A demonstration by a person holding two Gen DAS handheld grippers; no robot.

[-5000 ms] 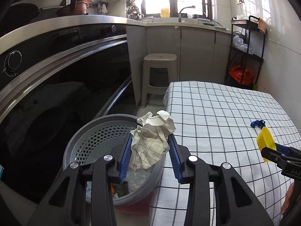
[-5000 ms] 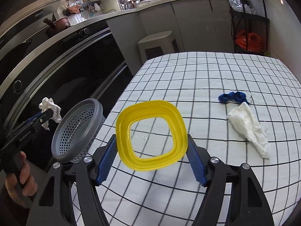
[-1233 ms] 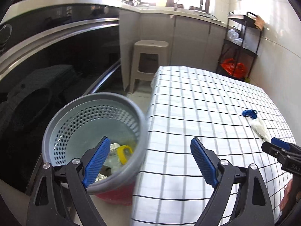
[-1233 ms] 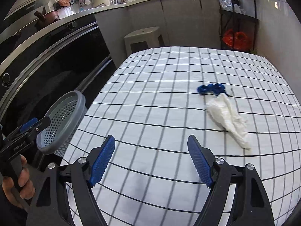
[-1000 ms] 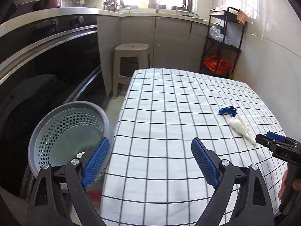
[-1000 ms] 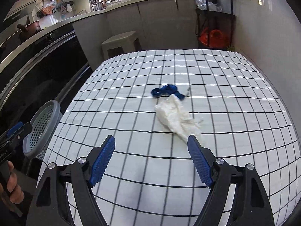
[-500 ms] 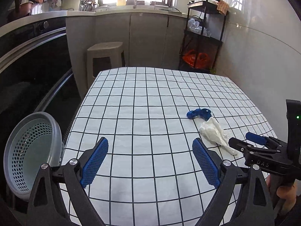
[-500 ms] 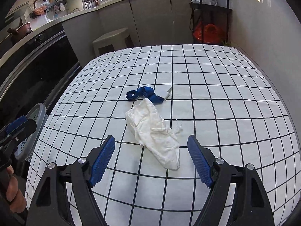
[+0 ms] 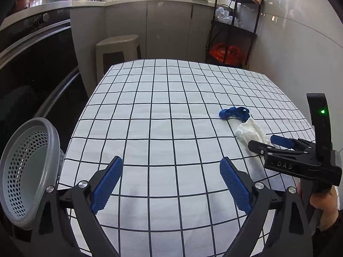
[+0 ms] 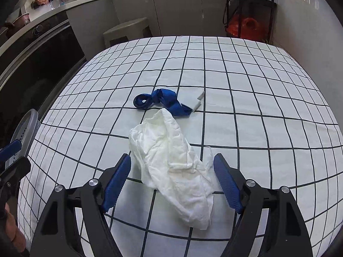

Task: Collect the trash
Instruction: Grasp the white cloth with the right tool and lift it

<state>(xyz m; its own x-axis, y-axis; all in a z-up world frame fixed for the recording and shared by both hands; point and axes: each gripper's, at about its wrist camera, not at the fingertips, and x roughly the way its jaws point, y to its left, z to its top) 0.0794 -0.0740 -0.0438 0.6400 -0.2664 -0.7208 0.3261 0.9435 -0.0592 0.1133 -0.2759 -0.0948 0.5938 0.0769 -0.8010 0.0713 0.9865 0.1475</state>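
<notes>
In the right wrist view the right gripper stands wide, its 2 blue pads on either side of the near part of a crumpled white tissue at the lower centre of the frame; the pads do not press on it. The tissue lies on the checked tabletop. Just above it, at the centre, a blue strap lies curled, its end touching the tissue's upper tip, with a small white tag at its right end.

In the left wrist view the left gripper is also wide and holds nothing, over bare tabletop in the lower centre. The grey perforated bin sits at the lower left, off the tabletop's edge, its mouth tilted toward the camera; what its inside holds cannot be made out. At the right edge a hand grips the right gripper's handle.
</notes>
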